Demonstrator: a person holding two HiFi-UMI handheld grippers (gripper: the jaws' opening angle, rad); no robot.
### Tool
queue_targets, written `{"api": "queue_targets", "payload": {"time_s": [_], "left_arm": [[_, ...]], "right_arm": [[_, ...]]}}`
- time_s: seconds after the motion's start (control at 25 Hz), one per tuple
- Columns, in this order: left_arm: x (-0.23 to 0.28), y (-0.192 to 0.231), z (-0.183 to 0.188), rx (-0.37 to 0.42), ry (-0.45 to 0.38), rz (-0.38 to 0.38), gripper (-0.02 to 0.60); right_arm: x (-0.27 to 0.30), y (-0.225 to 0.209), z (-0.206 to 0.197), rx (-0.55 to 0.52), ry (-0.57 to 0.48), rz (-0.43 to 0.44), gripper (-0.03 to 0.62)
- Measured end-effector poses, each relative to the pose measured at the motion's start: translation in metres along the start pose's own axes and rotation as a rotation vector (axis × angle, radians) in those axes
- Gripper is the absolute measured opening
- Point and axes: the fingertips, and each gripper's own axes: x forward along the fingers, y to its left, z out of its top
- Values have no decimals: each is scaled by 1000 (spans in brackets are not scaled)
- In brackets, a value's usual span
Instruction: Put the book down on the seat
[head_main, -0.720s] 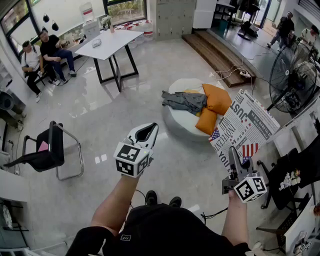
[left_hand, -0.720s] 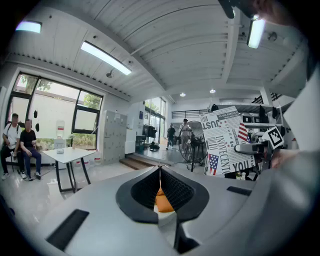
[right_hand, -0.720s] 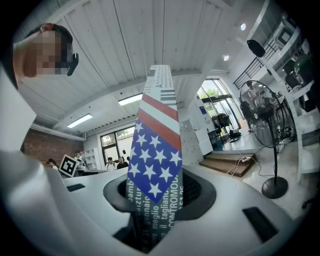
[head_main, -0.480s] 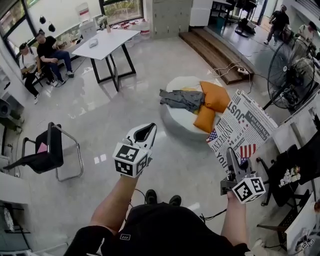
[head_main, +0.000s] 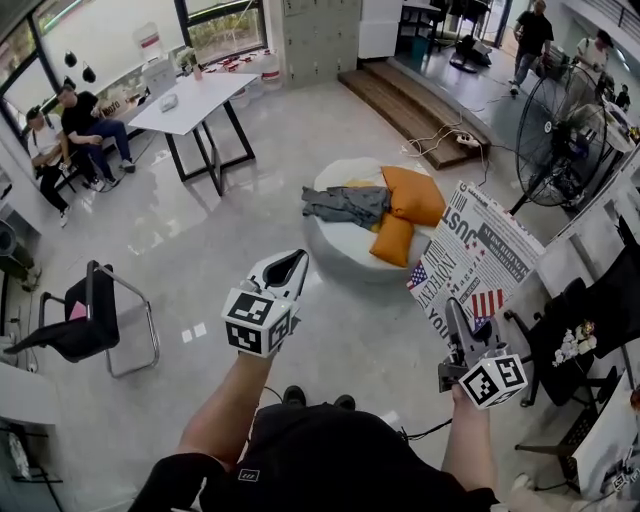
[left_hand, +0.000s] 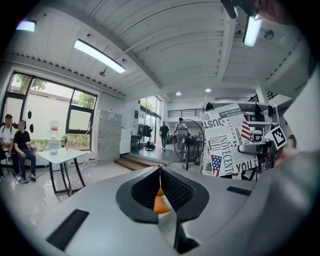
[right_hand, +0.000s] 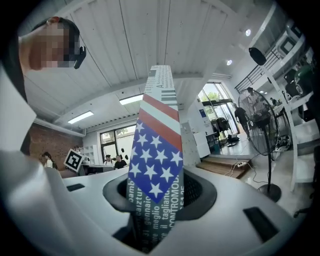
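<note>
Right gripper (head_main: 455, 320) clamps book (head_main: 480, 260) upright; seat (head_main: 335, 252) at 10-11 o'clock from it, well apart. Left gripper (head_main: 288, 265) closed, empty.

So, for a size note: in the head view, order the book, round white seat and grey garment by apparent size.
1. The seat and the book: about alike; the book is nearer, so unranked.
2. The grey garment: smallest.

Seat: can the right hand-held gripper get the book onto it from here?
Probably not from here: the seat lies apart from the book, across bare floor, so a step closer looks needed. Nothing blocks the way, but cushions and a garment cover much of its top.
</note>
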Motion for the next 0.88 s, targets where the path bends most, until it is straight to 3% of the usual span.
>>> {"api": "queue_targets", "payload": {"time_s": [0.16, 0.52, 0.88], "left_arm": [[3, -5, 2, -2, -12, -8, 6], [10, 2, -11, -16, 13, -19, 6], [76, 10, -21, -42, 25, -33, 7]], "right_arm": [[-2, 2, 1, 21, -21, 25, 167], [-4, -17, -13, 93, -2, -48, 167], [33, -62, -22, 100, 49, -70, 167]]}}
